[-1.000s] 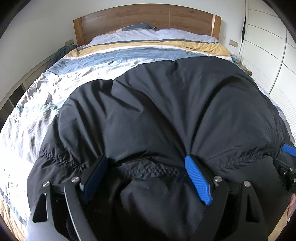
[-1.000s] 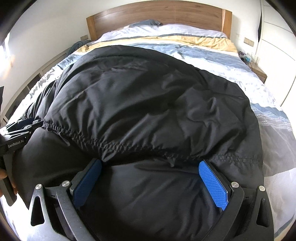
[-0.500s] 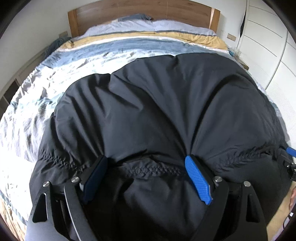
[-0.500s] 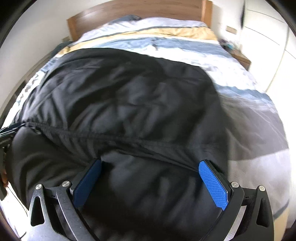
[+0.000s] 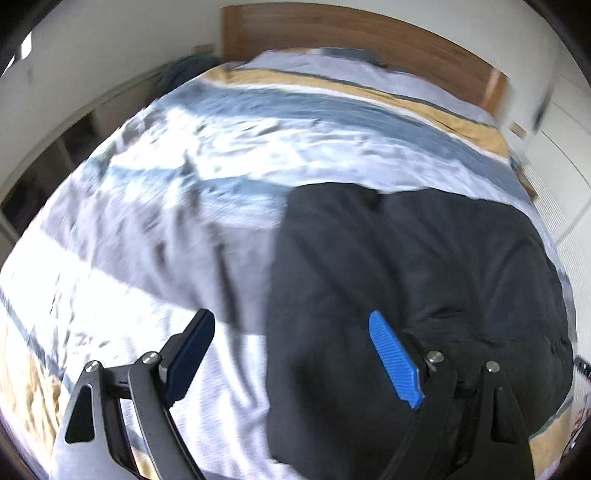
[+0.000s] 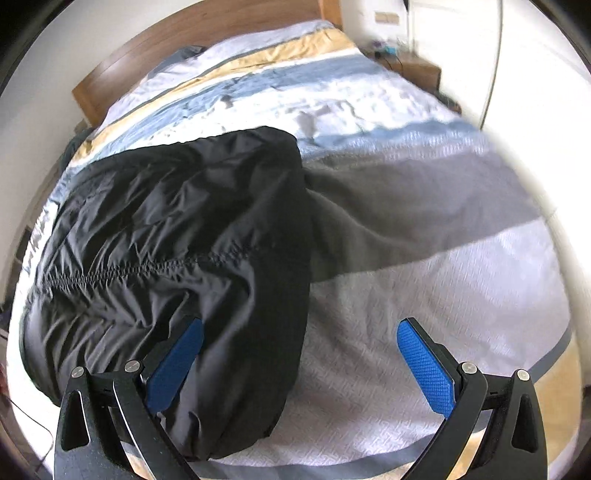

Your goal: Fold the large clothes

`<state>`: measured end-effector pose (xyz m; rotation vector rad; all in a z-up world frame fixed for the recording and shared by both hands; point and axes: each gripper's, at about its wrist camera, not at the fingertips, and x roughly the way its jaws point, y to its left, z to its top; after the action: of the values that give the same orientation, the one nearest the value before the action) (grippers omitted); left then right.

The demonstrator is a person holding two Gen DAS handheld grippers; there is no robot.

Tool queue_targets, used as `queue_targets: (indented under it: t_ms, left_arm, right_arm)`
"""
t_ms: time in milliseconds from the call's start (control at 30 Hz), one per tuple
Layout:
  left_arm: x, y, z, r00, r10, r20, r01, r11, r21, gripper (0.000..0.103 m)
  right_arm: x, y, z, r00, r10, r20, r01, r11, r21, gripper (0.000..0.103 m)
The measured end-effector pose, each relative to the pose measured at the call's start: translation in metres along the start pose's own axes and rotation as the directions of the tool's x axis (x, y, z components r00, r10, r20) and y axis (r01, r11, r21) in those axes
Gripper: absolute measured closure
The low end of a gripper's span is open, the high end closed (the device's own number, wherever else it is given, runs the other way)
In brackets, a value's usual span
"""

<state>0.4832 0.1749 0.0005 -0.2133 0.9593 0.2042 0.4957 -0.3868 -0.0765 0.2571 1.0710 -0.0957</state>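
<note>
A large black padded jacket (image 5: 406, 280) lies folded on the striped bedspread; the right wrist view shows the jacket (image 6: 173, 236) with an elastic seam running across it. My left gripper (image 5: 291, 354) hovers open over the jacket's left edge, with cloth below but nothing between its fingers. My right gripper (image 6: 299, 362) stands open over the jacket's right edge, its left pad above the black cloth and its right pad above the bare bedspread. Neither gripper holds anything.
The bed (image 5: 184, 192) carries a white, blue, grey and yellow striped cover (image 6: 424, 229). A wooden headboard (image 5: 369, 33) stands at the far end. A bedside table (image 6: 413, 70) and white wardrobe doors (image 5: 561, 155) lie to the right.
Both grippers have come off the jacket and swung apart, left to the left edge and right to the right edge. The jacket now lies smaller, in a narrower folded shape.
</note>
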Motion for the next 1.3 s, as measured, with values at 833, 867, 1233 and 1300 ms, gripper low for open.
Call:
queue_targets:
  t_ms: [833, 867, 1233, 1300]
  left_arm:
    - [0.135, 0.027, -0.062, 0.627, -0.765, -0.150, 0.638, 0.614, -0.464, 0.010]
    - [0.137, 0.021, -0.060, 0.619, -0.770, -0.155, 0.644, 0.611, -0.461, 0.006]
    - [0.147, -0.010, -0.062, 0.622, -0.751, -0.222, 0.621, 0.646, -0.444, 0.004]
    - [0.149, -0.013, -0.061, 0.630, -0.744, -0.223, 0.614, 0.653, -0.443, 0.005]
  right_arm:
    - [0.137, 0.002, -0.023, 0.818, 0.547, -0.179, -0.477, 0.818, 0.323, 0.001]
    - [0.142, 0.009, -0.022, 0.803, 0.562, -0.198, -0.493, 0.813, 0.309, 0.001]
    - [0.169, 0.052, -0.019, 0.751, 0.604, -0.269, -0.530, 0.793, 0.300, 0.000]
    - [0.172, 0.055, -0.020, 0.757, 0.594, -0.273, -0.519, 0.800, 0.302, 0.000]
